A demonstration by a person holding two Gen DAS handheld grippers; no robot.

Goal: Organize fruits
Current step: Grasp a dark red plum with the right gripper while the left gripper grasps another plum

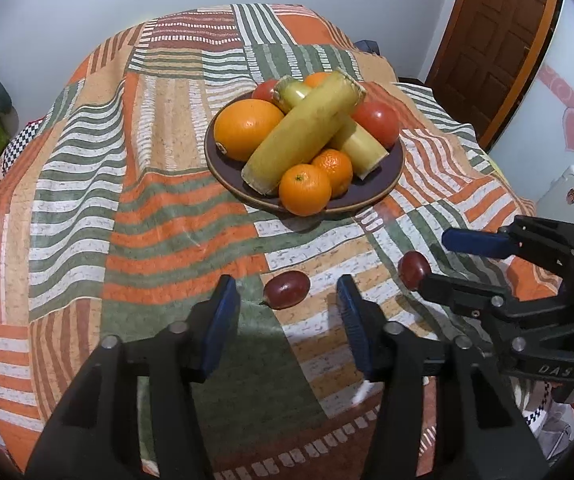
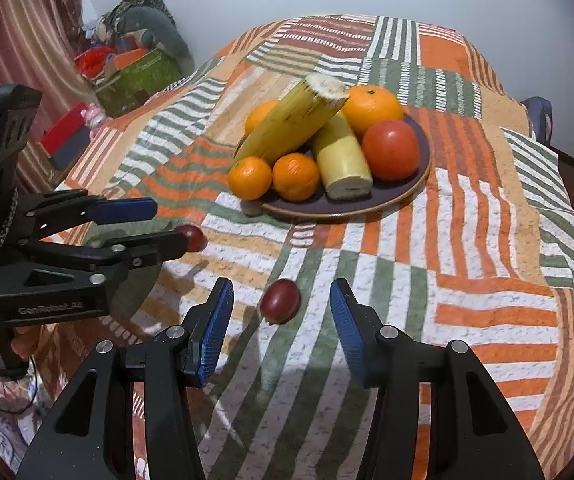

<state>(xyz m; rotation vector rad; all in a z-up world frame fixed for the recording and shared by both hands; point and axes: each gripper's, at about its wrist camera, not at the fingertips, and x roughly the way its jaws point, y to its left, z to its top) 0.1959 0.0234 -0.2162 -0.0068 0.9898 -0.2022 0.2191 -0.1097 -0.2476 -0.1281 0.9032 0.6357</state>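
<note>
A dark brown plate [image 1: 383,188] [image 2: 415,184] holds oranges [image 1: 247,128], tomatoes [image 2: 391,150] and pieces of yellow cane [image 1: 303,132]. Two dark red plums lie on the patterned cloth in front of it. One plum [image 1: 286,289] [image 2: 193,237] lies just ahead of my open left gripper [image 1: 287,308], between its blue pads. The other plum [image 1: 414,270] [image 2: 280,301] lies between the pads of my open right gripper [image 2: 281,312]. Each gripper shows in the other's view: the right one [image 1: 439,260] at the right, the left one [image 2: 167,226] at the left. Neither touches a plum.
The patchwork cloth [image 1: 127,220] covers a rounded table that drops away at the edges. A wooden door [image 1: 499,40] stands at the back right. A green box with clutter [image 2: 135,72] and a striped curtain [image 2: 19,40] lie to the left.
</note>
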